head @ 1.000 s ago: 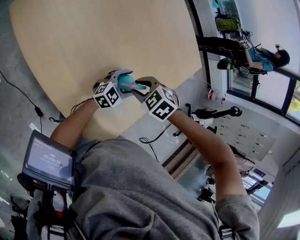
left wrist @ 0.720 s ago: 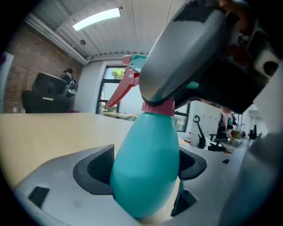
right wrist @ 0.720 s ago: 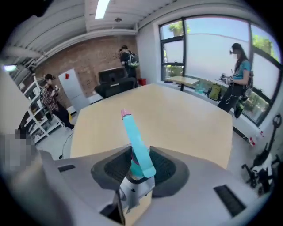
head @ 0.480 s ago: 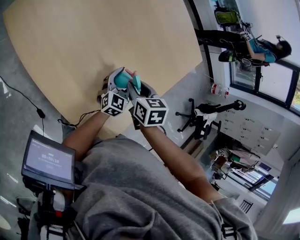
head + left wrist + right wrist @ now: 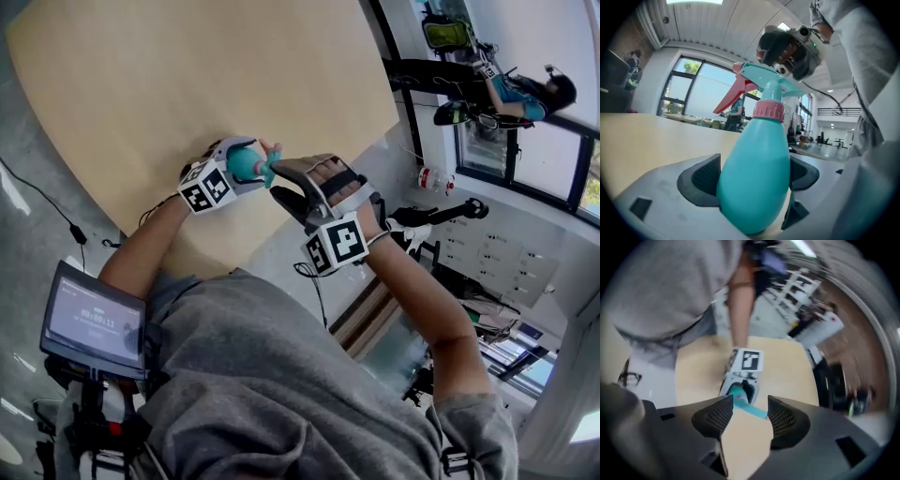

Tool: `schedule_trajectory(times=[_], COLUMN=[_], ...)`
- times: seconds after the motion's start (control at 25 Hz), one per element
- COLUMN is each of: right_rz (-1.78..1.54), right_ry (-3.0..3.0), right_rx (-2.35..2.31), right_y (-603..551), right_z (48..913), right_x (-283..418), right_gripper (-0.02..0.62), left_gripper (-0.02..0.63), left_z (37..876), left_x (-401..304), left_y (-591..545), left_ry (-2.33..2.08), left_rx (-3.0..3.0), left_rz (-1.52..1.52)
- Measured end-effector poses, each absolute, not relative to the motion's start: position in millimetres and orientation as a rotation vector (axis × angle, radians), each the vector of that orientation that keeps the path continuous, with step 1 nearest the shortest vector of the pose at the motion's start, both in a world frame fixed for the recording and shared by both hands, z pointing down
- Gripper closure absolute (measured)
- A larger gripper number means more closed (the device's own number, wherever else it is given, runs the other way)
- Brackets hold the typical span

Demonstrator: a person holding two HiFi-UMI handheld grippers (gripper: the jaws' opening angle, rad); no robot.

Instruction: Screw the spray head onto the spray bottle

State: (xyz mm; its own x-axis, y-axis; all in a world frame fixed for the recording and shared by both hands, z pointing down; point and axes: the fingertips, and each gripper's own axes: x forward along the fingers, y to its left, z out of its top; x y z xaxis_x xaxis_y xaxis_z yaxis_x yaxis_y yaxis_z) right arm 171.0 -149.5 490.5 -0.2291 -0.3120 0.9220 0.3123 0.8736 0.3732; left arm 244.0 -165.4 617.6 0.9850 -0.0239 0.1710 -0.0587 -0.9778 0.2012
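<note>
two handheld grippers above one tan table (image 5: 187,75). left gripper (image 5: 225,169): jaws clamped on the belly of a teal spray bottle (image 5: 754,178), which points out along them, its spray head (image 5: 761,82) sitting on the pink collar (image 5: 768,110). right gripper (image 5: 750,413): jaws have just been opening, now wide and gripping nothing, the spray head just beyond its tips.
</note>
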Motion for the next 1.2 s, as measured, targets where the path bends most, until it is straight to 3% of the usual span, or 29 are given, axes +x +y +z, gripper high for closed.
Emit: schedule_trajectory(times=[0.08, 0.32, 0.4, 0.48, 0.76, 0.96, 1.2], right_rz=[-0.793, -0.81, -0.766, -0.646, 0.244, 0.427, 0.467], right_ry=[-1.524, -1.35, -1.343, -1.371, -1.554, -1.557, -1.55], right_rx=[-0.335, -0.734, -0.764, -0.687, 0.141, 0.479, 0.438], right_y=[-146.6, -155.2, -150.6, -148.7, -158.1, -149.8, -159.4], right_z=[504.5, 543.2, 550.2, 552.0, 555.8, 554.1, 566.9], right_x=[176.7, 182.5, 182.8, 182.0, 188.3, 190.0, 184.7], right_gripper=[0.382, 0.389, 0.468, 0.468, 0.469, 0.468, 0.468], left_gripper=[0.227, 0.227, 0.227, 0.225, 0.224, 0.225, 0.222], left_z=[617.0, 615.0, 615.3, 614.5, 614.8, 615.6, 629.0], left_x=[241.9, 240.6, 241.1, 241.9, 245.2, 247.4, 240.8], left_y=[-162.4, -164.8, -162.6, -160.7, -164.0, -159.4, -165.9], left_ry=[0.065, 0.139, 0.143, 0.148, -0.126, -0.299, -0.313], left_rx=[2.929, 2.927, 2.929, 2.935, 2.967, 3.023, 2.957], left_rz=[0.265, 0.28, 0.279, 0.281, 0.26, 0.305, 0.316])
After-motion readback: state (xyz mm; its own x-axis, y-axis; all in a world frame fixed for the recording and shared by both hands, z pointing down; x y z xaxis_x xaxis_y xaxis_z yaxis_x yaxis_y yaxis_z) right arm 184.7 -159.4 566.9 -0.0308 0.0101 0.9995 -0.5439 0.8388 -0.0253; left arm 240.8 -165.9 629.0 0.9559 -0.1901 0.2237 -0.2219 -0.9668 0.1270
